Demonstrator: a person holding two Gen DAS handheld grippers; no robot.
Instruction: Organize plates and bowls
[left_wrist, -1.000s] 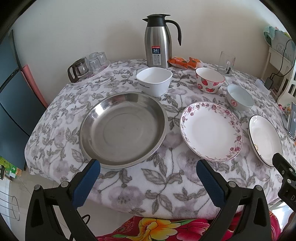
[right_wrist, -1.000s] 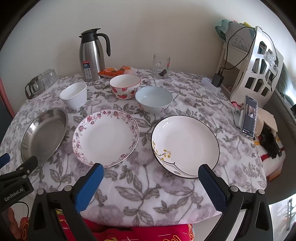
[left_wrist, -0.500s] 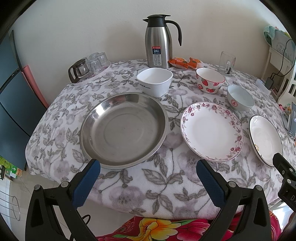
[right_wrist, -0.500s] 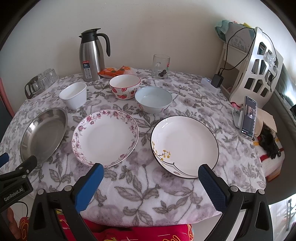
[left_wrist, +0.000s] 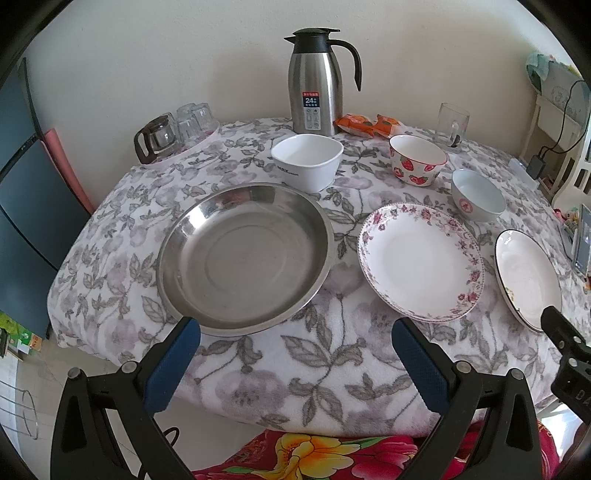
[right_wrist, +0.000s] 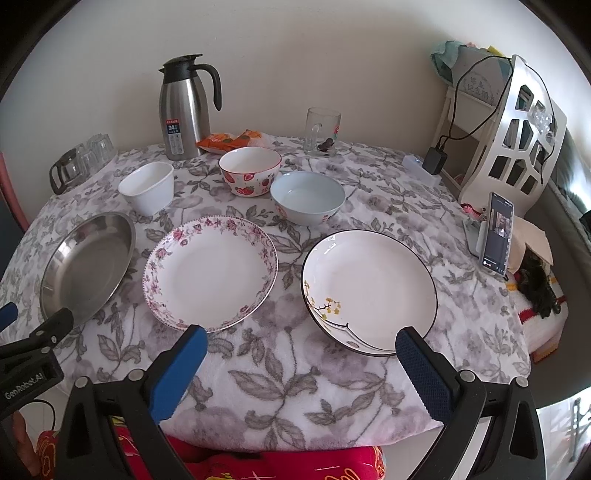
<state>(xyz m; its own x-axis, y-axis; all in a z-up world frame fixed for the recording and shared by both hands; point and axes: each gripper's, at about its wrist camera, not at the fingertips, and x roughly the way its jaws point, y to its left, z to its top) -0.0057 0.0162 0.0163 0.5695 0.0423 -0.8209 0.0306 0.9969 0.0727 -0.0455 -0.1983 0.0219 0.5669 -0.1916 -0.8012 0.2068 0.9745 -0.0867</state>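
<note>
2 grippers, left gripper (left_wrist: 295, 360) and right gripper (right_wrist: 301, 363), hang wide-jawed and empty; black-rimmed plate (left_wrist: 526, 278) partly hidden.

Floral-clothed table (right_wrist: 288, 373) bearing three plates (right_wrist: 209, 271), three bowls (right_wrist: 307, 195), a flask (right_wrist: 183, 110).

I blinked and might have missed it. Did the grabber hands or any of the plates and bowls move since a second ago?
Nothing visibly changed. The left gripper and right gripper stay open at the table's near edge, holding nothing. The steel plate, floral plate and black-rimmed plate lie where they were.
</note>
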